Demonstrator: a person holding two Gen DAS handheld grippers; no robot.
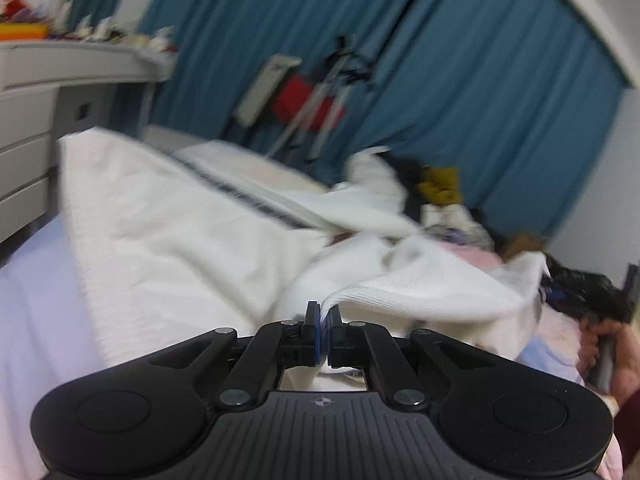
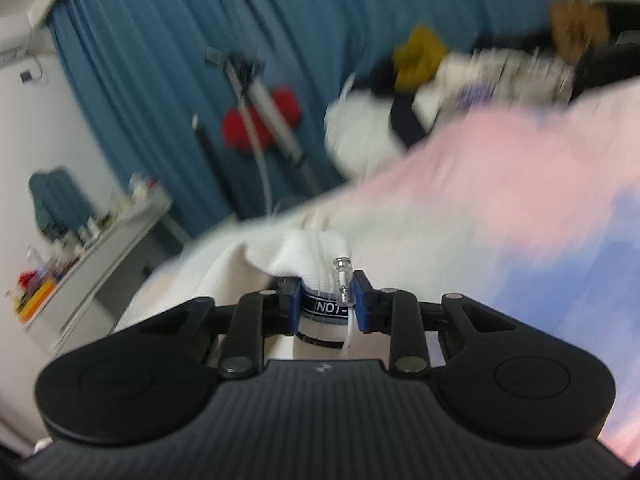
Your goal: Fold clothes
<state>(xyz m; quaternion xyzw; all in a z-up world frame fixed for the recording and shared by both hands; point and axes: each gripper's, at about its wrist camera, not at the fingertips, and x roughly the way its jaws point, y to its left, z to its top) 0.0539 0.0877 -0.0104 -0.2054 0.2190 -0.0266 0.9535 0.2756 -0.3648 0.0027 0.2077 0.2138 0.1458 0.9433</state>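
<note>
A white ribbed garment (image 1: pixel 180 220) with a dark striped band lies spread over the bed. My left gripper (image 1: pixel 324 312) is shut on a bunched edge of it. At the far right of the left wrist view, my right gripper (image 1: pixel 576 292), held by a hand (image 1: pixel 616 352), carries another corner of the same cloth. In the right wrist view, the right gripper (image 2: pixel 328 296) is shut on the white garment (image 2: pixel 280 252). A black label band (image 2: pixel 324 306) and a clear drawstring tip (image 2: pixel 343 276) sit between its blue pads. Both views are blurred.
The bed has a pink and blue sheet (image 2: pixel 520 200). A pile of mixed clothes (image 1: pixel 440 188) lies at its far end. A white dresser (image 1: pixel 24 120) with clutter on top stands to the left. Blue curtains (image 1: pixel 480 80) and a stand with a red item (image 1: pixel 308 100) are behind.
</note>
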